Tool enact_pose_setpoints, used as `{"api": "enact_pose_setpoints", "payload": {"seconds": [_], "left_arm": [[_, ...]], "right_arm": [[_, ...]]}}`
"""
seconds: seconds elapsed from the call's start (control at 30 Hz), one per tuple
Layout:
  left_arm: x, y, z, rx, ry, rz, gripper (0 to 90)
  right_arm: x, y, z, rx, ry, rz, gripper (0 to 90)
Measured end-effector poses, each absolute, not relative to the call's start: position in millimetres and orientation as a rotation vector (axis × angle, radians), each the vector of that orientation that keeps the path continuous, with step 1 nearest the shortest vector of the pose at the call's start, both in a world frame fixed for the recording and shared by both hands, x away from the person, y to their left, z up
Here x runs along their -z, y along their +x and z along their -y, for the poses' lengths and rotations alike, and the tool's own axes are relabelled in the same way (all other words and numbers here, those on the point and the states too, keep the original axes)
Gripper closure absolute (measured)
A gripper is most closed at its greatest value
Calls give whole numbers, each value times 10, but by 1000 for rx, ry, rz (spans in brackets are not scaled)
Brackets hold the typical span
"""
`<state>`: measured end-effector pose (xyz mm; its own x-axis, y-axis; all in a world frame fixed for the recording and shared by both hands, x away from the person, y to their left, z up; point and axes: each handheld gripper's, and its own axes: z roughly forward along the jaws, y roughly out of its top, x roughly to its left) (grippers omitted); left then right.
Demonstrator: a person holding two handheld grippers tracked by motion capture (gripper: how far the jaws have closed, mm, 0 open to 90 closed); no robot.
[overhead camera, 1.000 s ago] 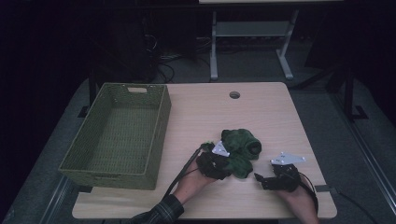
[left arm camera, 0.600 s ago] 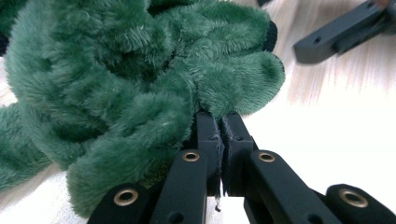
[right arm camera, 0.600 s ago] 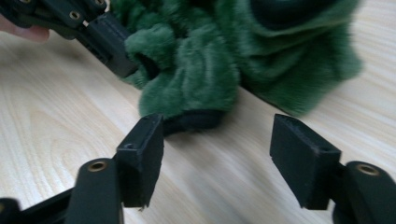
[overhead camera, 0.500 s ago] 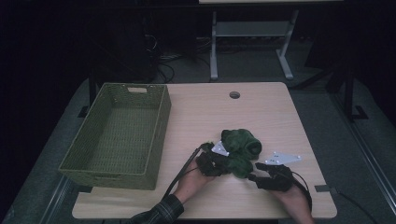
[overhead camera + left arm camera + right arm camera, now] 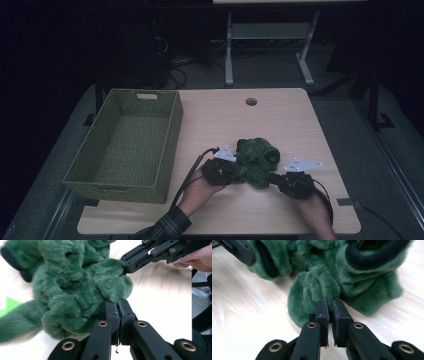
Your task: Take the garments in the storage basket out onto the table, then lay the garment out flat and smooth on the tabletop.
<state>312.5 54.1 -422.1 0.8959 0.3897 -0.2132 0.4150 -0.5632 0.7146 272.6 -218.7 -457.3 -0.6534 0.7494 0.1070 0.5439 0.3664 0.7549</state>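
On the wooden table (image 5: 280,120), a green plush garment (image 5: 257,159) is gripped from two sides.
Its fur is pinched at 8 o'clock by the left gripper (image 5: 119,305) and at 4 o'clock by the right gripper (image 5: 329,305), both pressed together; a wicker basket (image 5: 75,170) is set at 9 o'clock.

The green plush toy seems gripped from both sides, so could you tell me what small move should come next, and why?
Probably lift both grippers together. The left gripper is shut on the green plush toy, and the right gripper looks shut on its fur too. The toy lies on the table, and the wicker basket stands open to the left, a likely destination.
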Motion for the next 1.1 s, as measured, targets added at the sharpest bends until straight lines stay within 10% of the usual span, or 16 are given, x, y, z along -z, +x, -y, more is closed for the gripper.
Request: {"api": "enact_pose_setpoints", "payload": {"seconds": [1.1], "left_arm": [[4419, 2976, -1134, 18, 2282, -799, 872]], "right_arm": [[4455, 2623, 2557, -1012, 1148, -2363, 851]]}}
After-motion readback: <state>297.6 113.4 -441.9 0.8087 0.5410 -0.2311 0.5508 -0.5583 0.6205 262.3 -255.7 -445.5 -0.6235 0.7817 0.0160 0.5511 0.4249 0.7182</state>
